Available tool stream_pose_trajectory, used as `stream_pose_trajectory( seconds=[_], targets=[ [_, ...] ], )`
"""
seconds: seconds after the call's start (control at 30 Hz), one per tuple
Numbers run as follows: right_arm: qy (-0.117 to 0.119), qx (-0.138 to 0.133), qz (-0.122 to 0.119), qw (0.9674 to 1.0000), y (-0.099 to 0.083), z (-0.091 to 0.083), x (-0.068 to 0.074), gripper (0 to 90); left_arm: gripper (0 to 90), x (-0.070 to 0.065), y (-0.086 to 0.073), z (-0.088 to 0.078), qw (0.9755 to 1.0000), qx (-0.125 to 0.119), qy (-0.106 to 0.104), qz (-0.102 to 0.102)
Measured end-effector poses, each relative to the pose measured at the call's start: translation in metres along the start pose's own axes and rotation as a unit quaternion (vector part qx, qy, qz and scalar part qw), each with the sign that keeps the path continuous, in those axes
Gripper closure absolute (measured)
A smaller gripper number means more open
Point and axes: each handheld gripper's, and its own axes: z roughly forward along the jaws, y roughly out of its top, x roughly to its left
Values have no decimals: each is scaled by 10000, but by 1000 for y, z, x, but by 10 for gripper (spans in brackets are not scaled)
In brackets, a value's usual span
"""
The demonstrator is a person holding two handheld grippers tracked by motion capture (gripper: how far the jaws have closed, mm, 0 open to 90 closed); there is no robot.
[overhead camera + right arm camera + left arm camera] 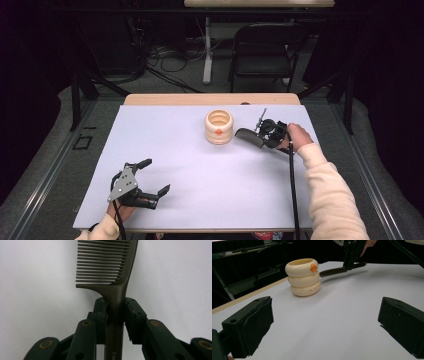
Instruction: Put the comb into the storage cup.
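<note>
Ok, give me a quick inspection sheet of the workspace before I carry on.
Surface: white table top, flat and bare.
Job's things: dark comb in the right gripper; cream ringed holder upright beside its teeth.
Clutter: nothing seen.
Grippers: right shut on the comb's handle; left gripper open, holding nothing, near the front edge.
Cables: black cable trails from the right gripper along the sleeve.
Surroundings: black chair and floor cables behind the table.

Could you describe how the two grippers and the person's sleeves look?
Both are black, two-jawed tools. The left gripper carries a grey three-cornered plate with small holes. A black cable trails from the right gripper along the cream sleeve. The jaws have flat dark pads.
</note>
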Motion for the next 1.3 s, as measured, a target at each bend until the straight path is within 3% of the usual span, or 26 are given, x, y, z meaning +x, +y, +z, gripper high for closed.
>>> stream_pose_trajectory(
  seconds=[0.67, 0.97, 1.3],
  targets=[
    [47, -504, 582, 9970, -19, -12, -2, 723, 1, 0, 0, -1, 10000, -27, 11, -10],
    [-59, -648, 696, 9955, -21, -20, 0, 723, 1, 0, 0, -1, 10000, -28, 24, -12],
    [-107, -968, 889, 9913, -23, -31, 5, 723, 0, -1, 0, -1, 10000, -32, 24, -5]
  ],
)
